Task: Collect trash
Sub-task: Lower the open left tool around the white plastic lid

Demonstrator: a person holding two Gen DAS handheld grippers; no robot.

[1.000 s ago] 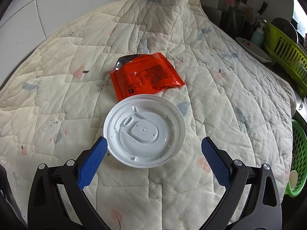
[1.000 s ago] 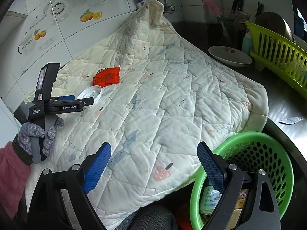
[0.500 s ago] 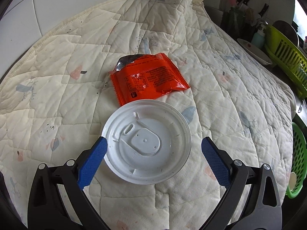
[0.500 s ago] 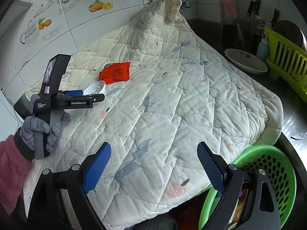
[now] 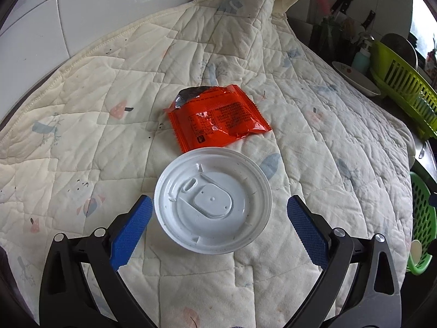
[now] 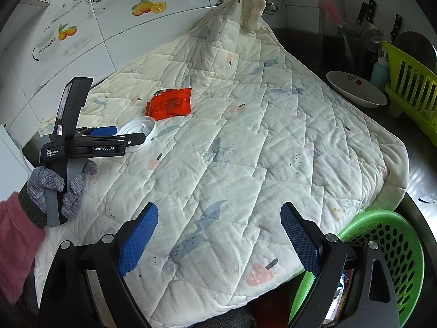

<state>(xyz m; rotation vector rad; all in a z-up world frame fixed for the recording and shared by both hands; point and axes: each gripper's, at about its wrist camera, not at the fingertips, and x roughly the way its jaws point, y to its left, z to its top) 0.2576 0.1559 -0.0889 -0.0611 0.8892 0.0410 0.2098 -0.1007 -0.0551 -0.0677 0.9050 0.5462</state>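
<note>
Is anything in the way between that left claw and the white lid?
Nothing visible. The left gripper is open, a finger on each side of the white lid, with only bare quilt around it. The orange wrapper lies beyond the lid, out of the way.

Left gripper: black plastic arms with triangular cut-outs, silver round screw heads at the joints, blue ribbed pads on the fingers. Right gripper: same build, same blue textured pads. Seen from the right wrist view: black body lettered "GenRobot.AI" in white, small white label reading "Data Acquisition System", upright black block with a lit screen, grey handle. Hand in a grey-blue knitted glove; dark green ribbed cuff; pink fleecy sleeve.
</note>
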